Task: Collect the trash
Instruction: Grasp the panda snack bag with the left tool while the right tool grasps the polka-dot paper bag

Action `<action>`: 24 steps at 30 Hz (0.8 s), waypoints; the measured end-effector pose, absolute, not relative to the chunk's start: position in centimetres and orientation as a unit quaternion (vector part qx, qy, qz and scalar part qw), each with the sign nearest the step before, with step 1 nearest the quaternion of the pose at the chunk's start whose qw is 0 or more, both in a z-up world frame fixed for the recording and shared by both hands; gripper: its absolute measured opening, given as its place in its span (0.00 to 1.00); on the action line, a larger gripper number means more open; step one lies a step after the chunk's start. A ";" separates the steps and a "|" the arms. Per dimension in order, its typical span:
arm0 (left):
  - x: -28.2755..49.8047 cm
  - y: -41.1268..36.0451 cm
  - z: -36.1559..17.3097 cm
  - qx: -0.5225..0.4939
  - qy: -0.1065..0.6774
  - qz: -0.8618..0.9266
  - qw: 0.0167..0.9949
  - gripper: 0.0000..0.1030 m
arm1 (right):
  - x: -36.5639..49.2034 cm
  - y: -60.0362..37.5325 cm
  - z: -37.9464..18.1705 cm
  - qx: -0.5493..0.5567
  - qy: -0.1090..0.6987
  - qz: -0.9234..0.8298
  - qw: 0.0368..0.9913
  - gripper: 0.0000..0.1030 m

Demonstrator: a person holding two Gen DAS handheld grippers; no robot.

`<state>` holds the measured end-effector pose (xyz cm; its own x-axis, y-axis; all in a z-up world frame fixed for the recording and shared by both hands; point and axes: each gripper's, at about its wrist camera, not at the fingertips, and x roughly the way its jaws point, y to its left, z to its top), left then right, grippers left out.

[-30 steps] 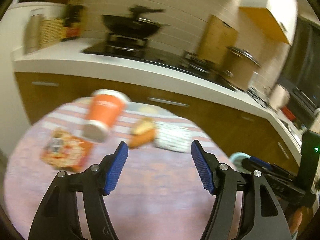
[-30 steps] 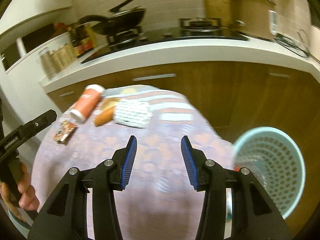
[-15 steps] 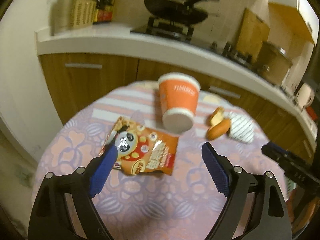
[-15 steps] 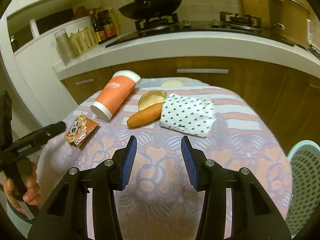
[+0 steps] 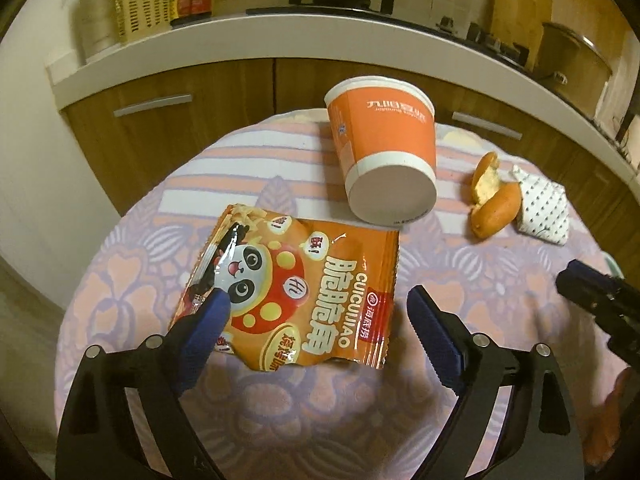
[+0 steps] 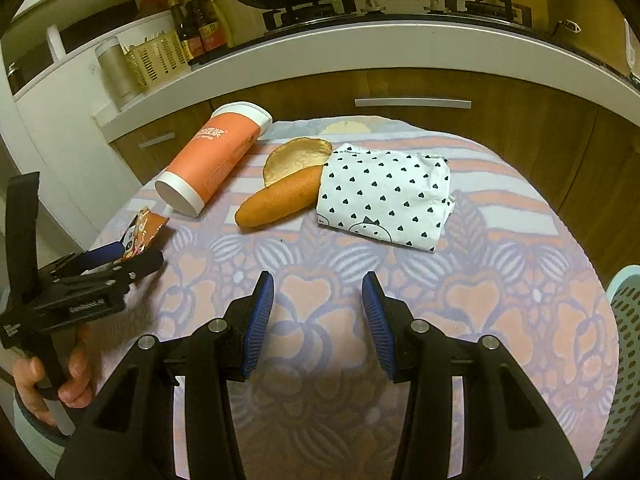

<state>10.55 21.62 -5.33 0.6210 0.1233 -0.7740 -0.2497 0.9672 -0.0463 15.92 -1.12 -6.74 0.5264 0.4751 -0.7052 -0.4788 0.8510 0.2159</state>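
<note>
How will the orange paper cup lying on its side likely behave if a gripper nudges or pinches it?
The orange paper cup lies on its side on the tablecloth, so a nudge would probably roll it, curving because it tapers. It looks like thin paper and likely empty, so probably light. A hard pinch across the open rim may crush it.

Left tongs [image 5: 316, 312] spread wide, just opening; right tongs [image 6: 318, 300] half-parted, empty.

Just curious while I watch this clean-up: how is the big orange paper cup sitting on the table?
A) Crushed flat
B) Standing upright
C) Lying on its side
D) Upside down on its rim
C: the orange paper cup lies on its side on the table, its white base toward the snack packet and its rim toward the cabinets.
</note>
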 end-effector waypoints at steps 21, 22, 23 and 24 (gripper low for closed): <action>7.9 21.7 -3.5 -0.115 0.333 0.081 0.932 0.06 | 23.8 -3.2 -5.9 -0.010 0.414 0.230 0.880 0.79; 7.9 21.6 -3.4 -0.116 0.329 0.080 0.934 0.06 | 24.2 -3.0 -6.2 -0.007 0.419 0.232 0.878 0.80; 7.9 21.6 -3.3 -0.117 0.327 0.078 0.934 0.06 | 24.5 -2.8 -6.4 -0.005 0.422 0.234 0.876 0.80; 7.8 21.5 -3.3 -0.118 0.326 0.076 0.935 0.06 | 24.6 -2.5 -6.5 -0.005 0.424 0.239 0.874 0.80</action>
<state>7.85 21.49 -3.30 0.7756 0.0664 -0.6277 -0.2197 0.9607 -0.1699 24.56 -2.46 -6.49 0.5266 0.4143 -0.7423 -0.4220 0.8854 0.1949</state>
